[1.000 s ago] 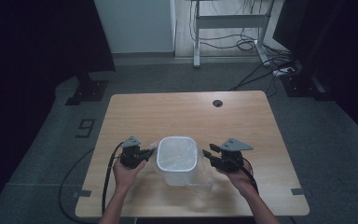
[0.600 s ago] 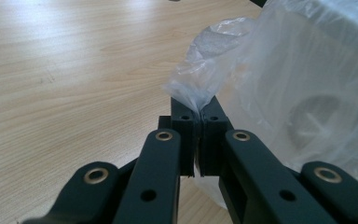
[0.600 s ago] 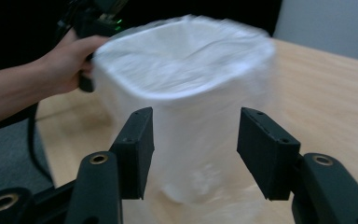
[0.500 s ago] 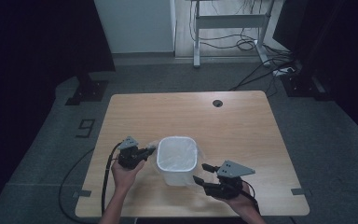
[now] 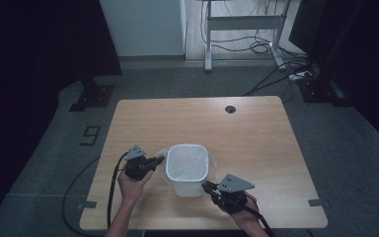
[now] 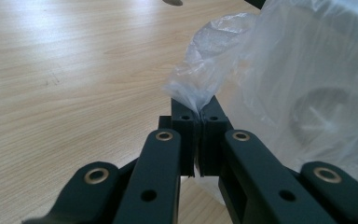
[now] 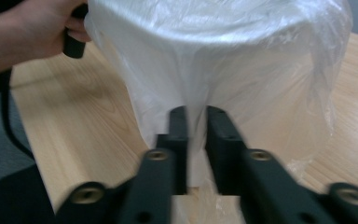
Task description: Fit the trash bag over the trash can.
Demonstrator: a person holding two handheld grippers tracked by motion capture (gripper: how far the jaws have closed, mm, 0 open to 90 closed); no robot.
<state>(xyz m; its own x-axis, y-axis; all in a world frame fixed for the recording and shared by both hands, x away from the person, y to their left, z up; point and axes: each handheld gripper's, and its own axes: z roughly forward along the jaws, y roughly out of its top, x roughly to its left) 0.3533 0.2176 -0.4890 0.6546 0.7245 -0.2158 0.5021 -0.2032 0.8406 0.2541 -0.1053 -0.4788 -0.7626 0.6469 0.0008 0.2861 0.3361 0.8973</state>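
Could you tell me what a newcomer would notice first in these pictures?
A white bin lined with a clear plastic bag stands near the front edge of the wooden table. The left gripper pinches the bag's edge, and the right gripper has just closed on the film.

High view overhead; tool views close, sharing bag (image 6: 279, 70).
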